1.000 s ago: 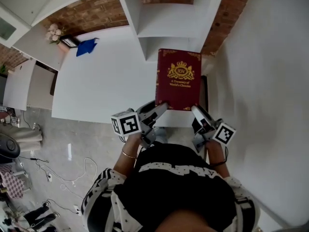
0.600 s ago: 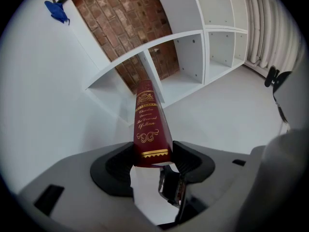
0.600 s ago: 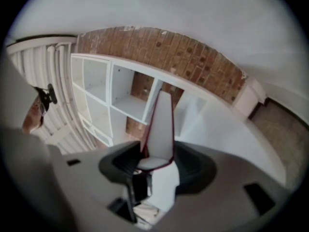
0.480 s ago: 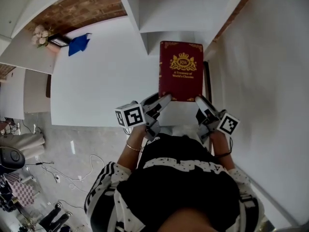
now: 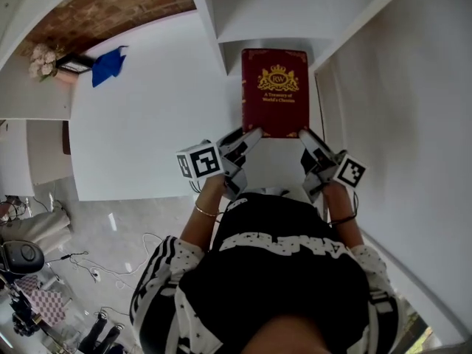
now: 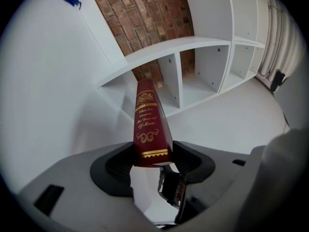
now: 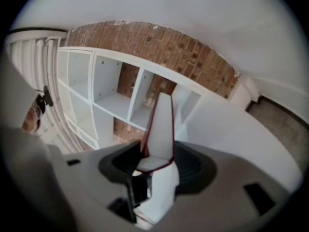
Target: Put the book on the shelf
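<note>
A dark red book (image 5: 275, 91) with gold print is held flat in the air between both grippers, its far edge at the mouth of the white shelf (image 5: 259, 15). My left gripper (image 5: 249, 138) is shut on the book's near left corner, at the spine; the gold-lettered spine (image 6: 148, 124) stands between its jaws in the left gripper view. My right gripper (image 5: 305, 136) is shut on the near right corner, where the white page edge (image 7: 160, 129) sits between its jaws in the right gripper view.
A white desk (image 5: 147, 116) lies to the left, with a blue cloth (image 5: 107, 65) and a small flower pot (image 5: 40, 61) at its far end. A white wall (image 5: 398, 124) runs on the right. Brick wall (image 7: 164, 47) shows behind the open shelf compartments (image 7: 116, 91).
The book and both grippers have moved forward, toward the shelf opening. The grip on both corners is unchanged.
</note>
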A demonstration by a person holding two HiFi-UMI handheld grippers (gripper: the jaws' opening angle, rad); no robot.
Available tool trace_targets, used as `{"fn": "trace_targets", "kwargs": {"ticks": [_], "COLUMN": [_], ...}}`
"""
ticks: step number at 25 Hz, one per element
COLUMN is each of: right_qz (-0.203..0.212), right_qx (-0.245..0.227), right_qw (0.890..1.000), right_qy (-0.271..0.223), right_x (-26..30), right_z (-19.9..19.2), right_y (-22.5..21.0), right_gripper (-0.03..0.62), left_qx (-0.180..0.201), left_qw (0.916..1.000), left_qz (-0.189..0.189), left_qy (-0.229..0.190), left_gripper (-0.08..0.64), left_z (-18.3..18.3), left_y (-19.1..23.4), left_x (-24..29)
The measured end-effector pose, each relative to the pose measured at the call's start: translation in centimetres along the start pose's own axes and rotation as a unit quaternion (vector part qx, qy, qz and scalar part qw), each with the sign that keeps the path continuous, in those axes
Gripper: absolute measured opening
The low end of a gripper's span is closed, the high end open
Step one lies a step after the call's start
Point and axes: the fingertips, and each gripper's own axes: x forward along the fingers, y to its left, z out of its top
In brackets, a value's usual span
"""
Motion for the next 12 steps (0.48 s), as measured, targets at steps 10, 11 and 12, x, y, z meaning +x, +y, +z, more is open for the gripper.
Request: {"fn": "trace_targets", "kwargs": {"ticks": [10,11,12], "right_qz": [-0.027,-0.028,-0.029], "right_qx": [0.015,0.015,0.016], "right_qw": [0.999,0.999,0.999], "right_qy": [-0.011,-0.011,-0.011], "right_x": [0.9,1.1,1.2], "right_z": [-0.6,-0.5,-0.5], "right_y": [-2.0,-2.1,-2.2], "right_gripper": [0.232,0.233,0.232], "left_qx": [-0.019,-0.022,-0.025], "left_qw": [0.9997,0.9996,0.9996], "left_qz": [0.003,0.004,0.005], "left_qy": [0.015,0.015,0.016], "left_gripper": [0.275,0.275,0.275], "left_z": [0.4,0.4,0.4], "left_y": [2.2,2.4,2.6], "left_x": [0.6,0.6,0.7]}}
